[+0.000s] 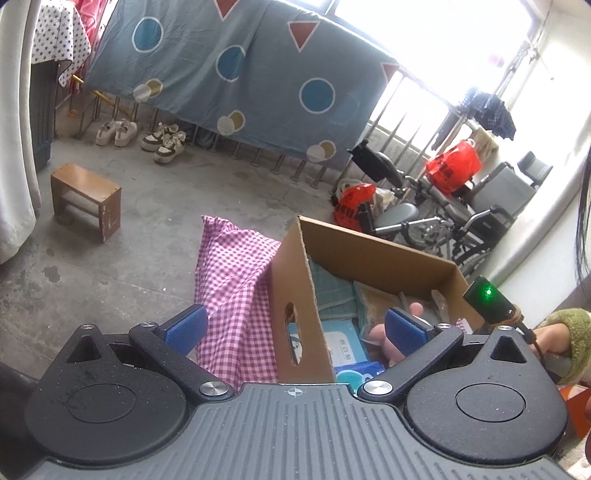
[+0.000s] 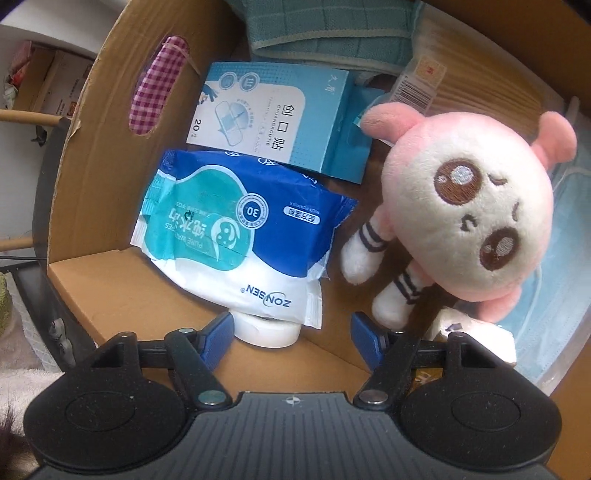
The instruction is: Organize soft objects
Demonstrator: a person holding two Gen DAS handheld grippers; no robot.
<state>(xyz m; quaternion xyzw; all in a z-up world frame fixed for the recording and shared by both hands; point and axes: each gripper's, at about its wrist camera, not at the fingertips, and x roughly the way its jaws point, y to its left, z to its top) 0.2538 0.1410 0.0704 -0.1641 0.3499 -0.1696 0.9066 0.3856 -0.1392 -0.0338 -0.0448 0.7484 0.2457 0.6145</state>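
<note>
Cardboard box [image 2: 92, 206] fills the right wrist view; right gripper [image 2: 291, 341] points down into it, jaws apart with bare box floor between the blue pads, gripping nothing. Left of the left pad: box wall with a handle slot, pink gingham showing through it. Directly ahead of the left pad: white roll [image 2: 266, 332], touching the pad's inner edge or just beside it, cannot tell which. Wet-wipes pack [image 2: 236, 232] lies on top of the roll, ahead of the gap. Beyond the pack: light-blue plaster box [image 2: 273, 118], then teal towel [image 2: 328, 33] at the far wall. Ahead and right of the right pad: pink plush toy [image 2: 469, 206], face up, feet toward the pad, one foot just beside it. Blue face mask [image 2: 554, 306] under the plush, far right.

Left wrist view: left gripper [image 1: 295, 328] open wide, nothing between the pads. Ahead of the left pad: pink gingham cloth [image 1: 236, 284] draped on the floor against the box's outer wall. The box's near corner sits ahead of the gap; the right pad hangs over the box interior. Person's green sleeve [image 1: 572, 339] far right.
</note>
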